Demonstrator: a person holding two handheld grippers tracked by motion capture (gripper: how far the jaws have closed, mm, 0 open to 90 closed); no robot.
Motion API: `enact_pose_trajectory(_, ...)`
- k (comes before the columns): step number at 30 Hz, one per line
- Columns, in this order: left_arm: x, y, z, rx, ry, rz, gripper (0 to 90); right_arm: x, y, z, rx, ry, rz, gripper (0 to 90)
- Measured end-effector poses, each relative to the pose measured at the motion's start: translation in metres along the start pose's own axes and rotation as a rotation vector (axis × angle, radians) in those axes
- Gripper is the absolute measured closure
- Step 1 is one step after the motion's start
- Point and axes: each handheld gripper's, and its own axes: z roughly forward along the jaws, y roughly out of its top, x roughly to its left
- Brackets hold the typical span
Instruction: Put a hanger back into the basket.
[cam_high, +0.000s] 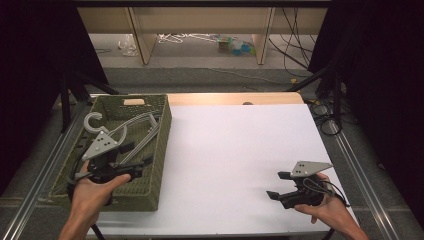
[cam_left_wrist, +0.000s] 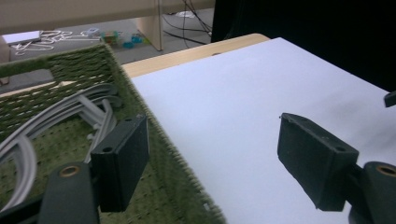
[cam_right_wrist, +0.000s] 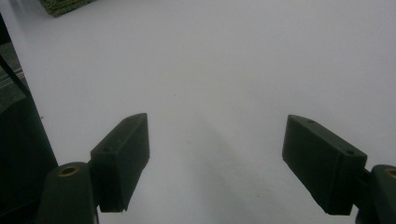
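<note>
A green woven basket (cam_high: 161, 150) stands on the left of the white table top (cam_high: 240, 145). Inside it lie pale grey clothes hangers (cam_high: 142, 129), one hook (cam_high: 92, 120) curling up at the far left. My left gripper (cam_high: 136, 155) hovers over the basket's near right part, jaws open and nothing between them. In the left gripper view the left gripper (cam_left_wrist: 212, 140) straddles the basket's right wall (cam_left_wrist: 140, 100), with the hangers (cam_left_wrist: 70, 109) on the left. My right gripper (cam_high: 278, 185) rests low at the table's front right, open over bare white surface. The right gripper (cam_right_wrist: 217, 140) holds nothing.
Metal rails (cam_high: 352, 165) run along both sides of the table. Black tripod legs (cam_high: 67, 100) and dark curtains flank it. Beyond the far edge stand wooden furniture legs (cam_high: 142, 40), with loose cables (cam_high: 295, 45) and small clutter (cam_high: 235, 46) on the floor.
</note>
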Motion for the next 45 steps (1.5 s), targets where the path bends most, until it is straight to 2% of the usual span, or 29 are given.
enact_pose_trajectory(4,-0.013,-0.001,0.007,-0.006,-0.019,-0.006,25.1,0.0,0.0,0.0,-0.002,-0.001,-0.002,23.6)
enact_pose_trajectory(5,-0.015,-0.001,0.01,-0.004,-0.032,0.017,25.1,0.0,0.0,0.0,-0.003,-0.001,-0.001,23.5)
enact_pose_trajectory(9,-0.027,-0.002,0.018,0.0,-0.054,0.017,25.0,0.0,0.0,0.0,-0.007,0.002,0.001,23.3)
enact_pose_trajectory(11,-0.033,-0.002,0.023,0.006,-0.066,0.039,24.8,0.0,0.0,0.001,-0.008,0.0,0.001,23.4)
enact_pose_trajectory(15,-0.047,-0.006,0.032,0.017,-0.093,0.045,24.8,0.0,-0.001,0.002,-0.01,0.002,-0.004,23.3)
enact_pose_trajectory(23,-0.069,-0.015,0.05,0.017,-0.109,0.085,24.6,0.0,-0.002,0.001,-0.011,0.008,0.007,23.0)
enact_pose_trajectory(27,-0.077,-0.021,0.059,0.019,-0.126,0.084,24.4,0.0,-0.002,0.001,-0.023,0.005,-0.006,22.9)
enact_pose_trajectory(29,-0.079,-0.024,0.062,0.028,-0.136,0.096,24.2,0.0,-0.003,0.0,-0.023,0.009,-0.001,22.9)
enact_pose_trajectory(33,-0.083,-0.033,0.068,0.004,-0.166,0.089,22.6,0.0,-0.005,0.0,-0.015,0.014,0.011,22.8)
enact_pose_trajectory(38,-0.087,-0.046,0.073,0.013,-0.168,0.085,20.3,0.002,-0.007,0.0,-0.025,0.005,0.004,22.8)
enact_pose_trajectory(41,-0.093,-0.054,0.075,0.026,-0.169,0.118,18.1,0.006,-0.009,-0.001,-0.017,0.005,0.013,22.7)
enact_pose_trajectory(42,-0.094,-0.057,0.076,0.031,-0.171,0.13,18.0,0.007,-0.01,-0.001,-0.017,0.002,0.002,22.7)
enact_pose_trajectory(45,-0.096,-0.066,0.078,0.025,-0.166,0.138,17.9,0.011,-0.01,-0.001,-0.023,0.006,-0.001,22.7)
